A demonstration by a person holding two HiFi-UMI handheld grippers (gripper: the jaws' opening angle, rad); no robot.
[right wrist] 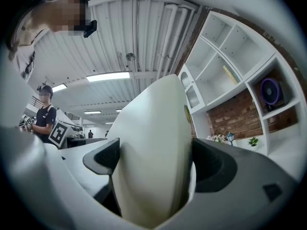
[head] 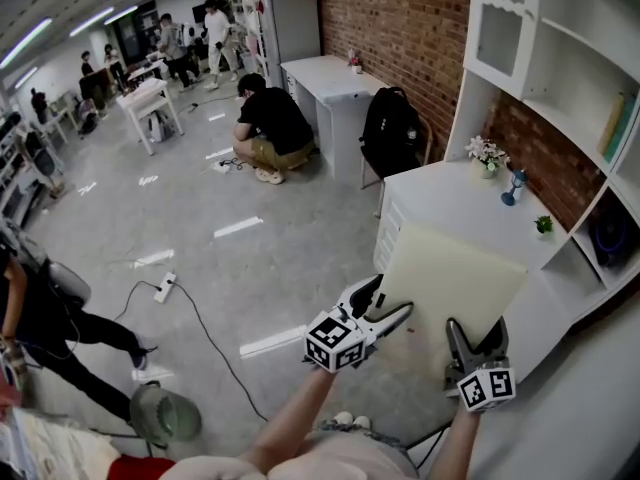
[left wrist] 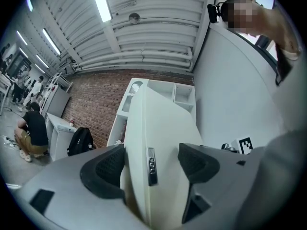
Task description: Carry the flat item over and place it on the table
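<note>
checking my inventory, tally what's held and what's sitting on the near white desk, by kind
two-jaw grippers: 2 (left gripper, right gripper)
cream flat rectangular board: 1
small potted plants: 2 (white-flowered plant, green plant)
blue stemmed ornament: 1
total: 6

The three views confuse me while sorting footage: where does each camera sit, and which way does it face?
Head view: on the person's head, facing steeply down at the cream board near the white table; forearms, left claw, right claw show.
Left gripper view: on the left claw, facing up along its jaws, shut on the board; ceiling beyond.
Right gripper view: on the right claw, facing up; jaws shut on the board.
Shared: the board, in all three.
</note>
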